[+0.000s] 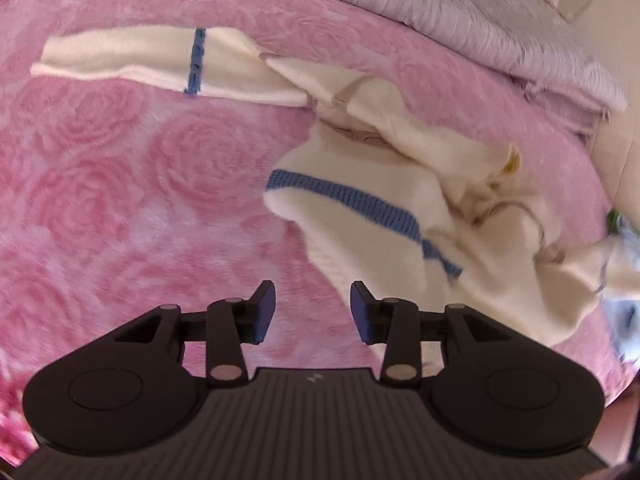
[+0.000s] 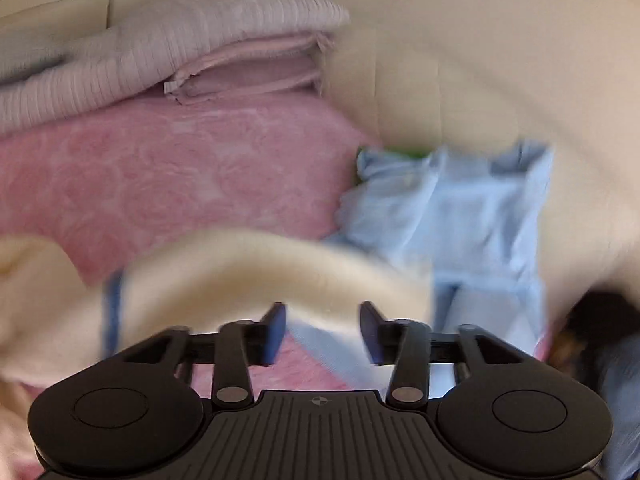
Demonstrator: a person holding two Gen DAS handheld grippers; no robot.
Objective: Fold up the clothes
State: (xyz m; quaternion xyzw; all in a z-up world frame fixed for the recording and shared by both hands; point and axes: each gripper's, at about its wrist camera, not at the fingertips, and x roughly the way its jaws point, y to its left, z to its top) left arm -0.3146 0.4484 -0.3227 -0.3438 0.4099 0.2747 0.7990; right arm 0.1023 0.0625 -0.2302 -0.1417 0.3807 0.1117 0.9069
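across the pink rose-patterned blanket (image 1: 100,184) lies a cream sweater (image 1: 384,184) with blue stripes, its body crumpled at the right side and one sleeve (image 1: 132,60) stretched flat toward the left, long axis running left to right. behind it sits a folded lilac quilt (image 1: 460,12). a pale blue garment (image 2: 472,216) lies just beside the sweater's right edge. left gripper (image 1: 313,312) hangs wide apart over bare blanket, holding nothing. right gripper (image 2: 323,330) is spread too, blurred cream fabric just ahead of it.
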